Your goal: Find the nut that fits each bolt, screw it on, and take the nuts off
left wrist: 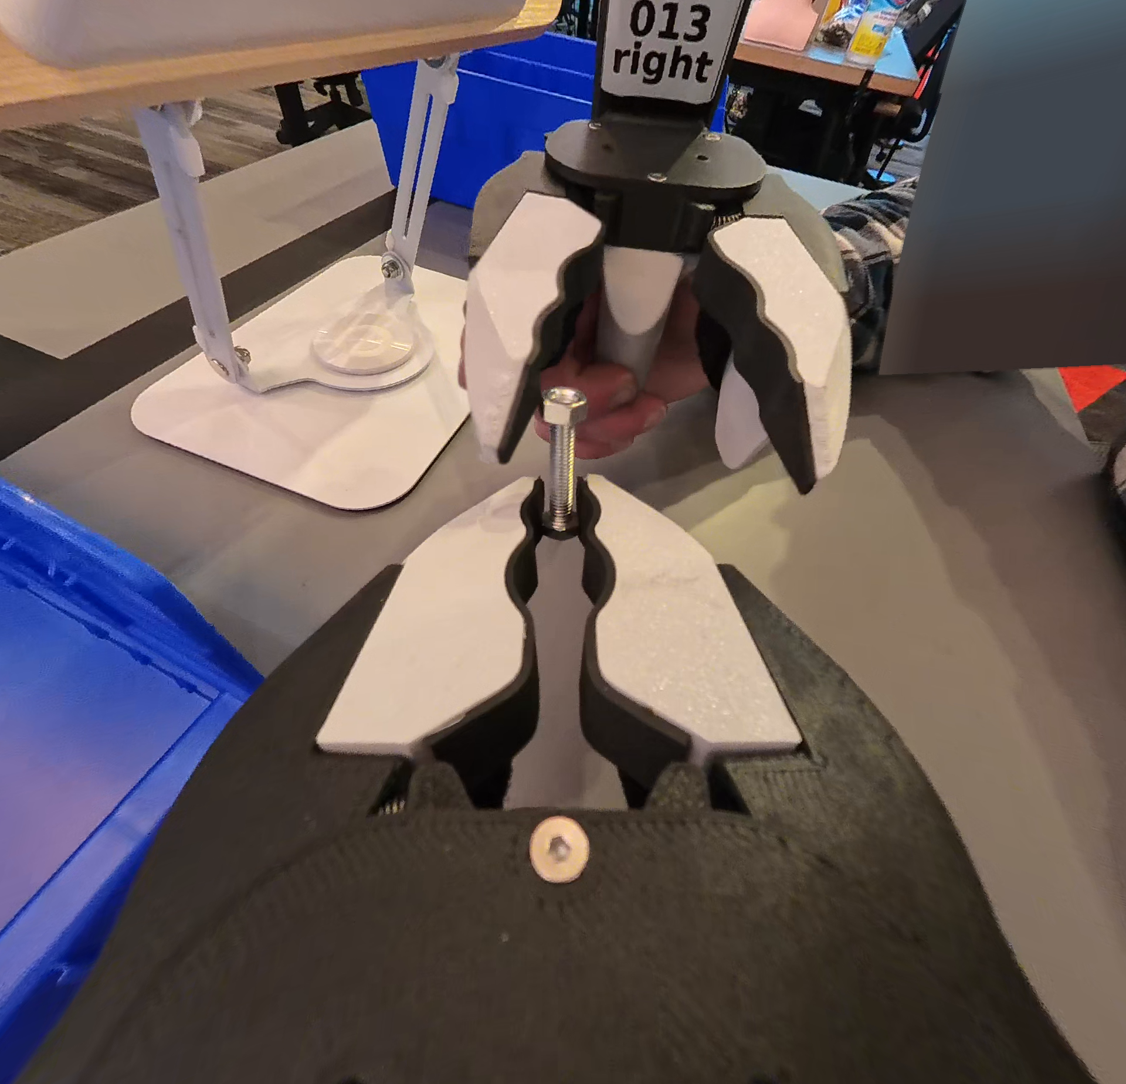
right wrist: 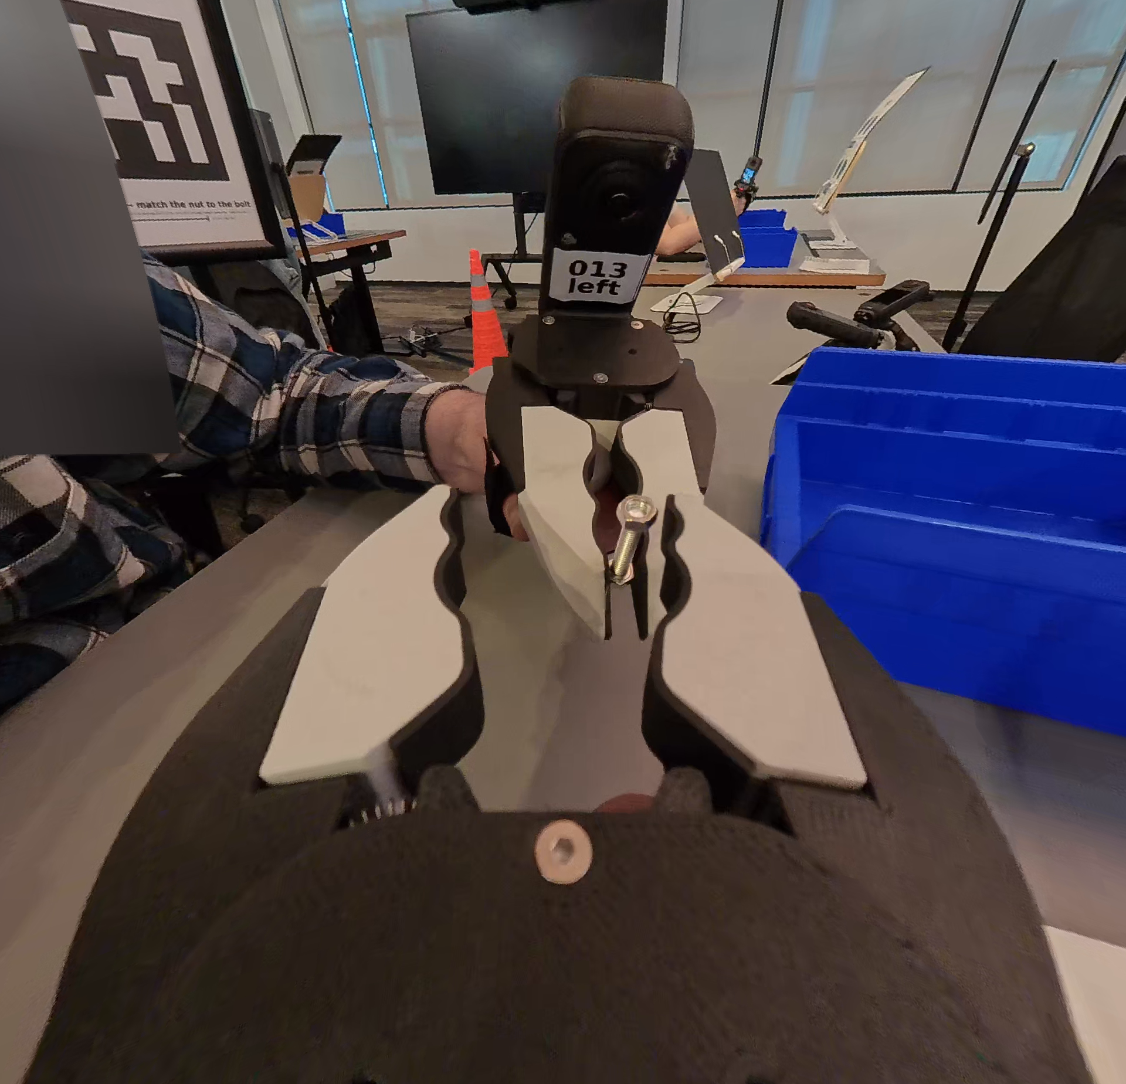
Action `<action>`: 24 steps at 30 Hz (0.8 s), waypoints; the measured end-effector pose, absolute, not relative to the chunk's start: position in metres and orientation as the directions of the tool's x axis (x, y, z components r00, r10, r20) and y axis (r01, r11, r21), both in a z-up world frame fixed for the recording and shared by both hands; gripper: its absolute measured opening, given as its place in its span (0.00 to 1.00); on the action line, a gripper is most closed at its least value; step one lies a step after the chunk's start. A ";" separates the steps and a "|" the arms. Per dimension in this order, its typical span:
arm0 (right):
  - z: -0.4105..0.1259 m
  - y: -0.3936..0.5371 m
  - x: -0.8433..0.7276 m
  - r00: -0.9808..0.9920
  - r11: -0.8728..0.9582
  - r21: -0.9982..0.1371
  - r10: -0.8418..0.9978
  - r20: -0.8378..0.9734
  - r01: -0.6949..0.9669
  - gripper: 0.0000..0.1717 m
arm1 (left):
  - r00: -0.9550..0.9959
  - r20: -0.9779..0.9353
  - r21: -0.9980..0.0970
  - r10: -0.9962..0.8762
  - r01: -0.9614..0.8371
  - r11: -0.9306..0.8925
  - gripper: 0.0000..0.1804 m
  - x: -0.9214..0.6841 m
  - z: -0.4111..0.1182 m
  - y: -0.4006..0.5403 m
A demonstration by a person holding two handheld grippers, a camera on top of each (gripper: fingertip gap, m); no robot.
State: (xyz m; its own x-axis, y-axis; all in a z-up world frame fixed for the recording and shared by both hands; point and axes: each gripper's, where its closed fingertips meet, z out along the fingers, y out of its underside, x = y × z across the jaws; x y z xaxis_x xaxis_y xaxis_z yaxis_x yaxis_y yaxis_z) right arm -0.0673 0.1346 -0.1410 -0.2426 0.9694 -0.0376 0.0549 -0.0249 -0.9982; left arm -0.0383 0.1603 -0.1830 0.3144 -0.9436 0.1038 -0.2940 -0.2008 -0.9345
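Silver metal is what I look for first. From the left wrist view, the bolt (left wrist: 559, 482) stands upright between the tips of my left tool (left wrist: 559, 522), its lower end clamped between the two dark pads (left wrist: 529, 528). That lower end sits in shadow, so I cannot make out its shape. A hex nut (left wrist: 563, 406) sits at the very top of the threaded shank. Behind it my right tool (left wrist: 658, 464) hangs with its fingers spread wide apart; one dark inner edge passes just beside the nut, and I cannot tell whether it touches. A hand (left wrist: 615, 403) is partly hidden behind those fingers. A blue bin (left wrist: 91, 720) is cut off at the left edge, and a white stand (left wrist: 292, 397) rests on the grey table (left wrist: 883, 567).

From the right wrist view, my right tool (right wrist: 560, 543) shows both fingers wide apart with nothing pressed between them. The bolt (right wrist: 627, 543) leans slightly here, shiny and threaded, its nut (right wrist: 637, 512) facing the camera. The left tool (right wrist: 621, 604) grips the bolt's lower end, which the near finger partly covers. A plaid sleeve (right wrist: 274, 409) leads to the hand holding it. Another blue bin (right wrist: 975, 537) runs off the right edge.
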 end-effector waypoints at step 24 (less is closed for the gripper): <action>-0.139 0.134 -0.065 -0.243 -0.014 -0.999 0.970 -0.023 0.039 0.38 | 0.313 0.129 -0.938 -0.941 -0.269 -0.218 0.05 -0.040 -0.181 0.163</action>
State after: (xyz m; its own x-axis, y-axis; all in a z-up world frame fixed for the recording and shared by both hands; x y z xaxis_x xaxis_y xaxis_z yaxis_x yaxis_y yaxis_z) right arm -0.0648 0.1342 -0.1392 -0.2434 0.9697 -0.0226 0.0390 -0.0136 -0.9991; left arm -0.0399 0.1625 -0.1810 0.3131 -0.9409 0.1288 -0.2693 -0.2181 -0.9380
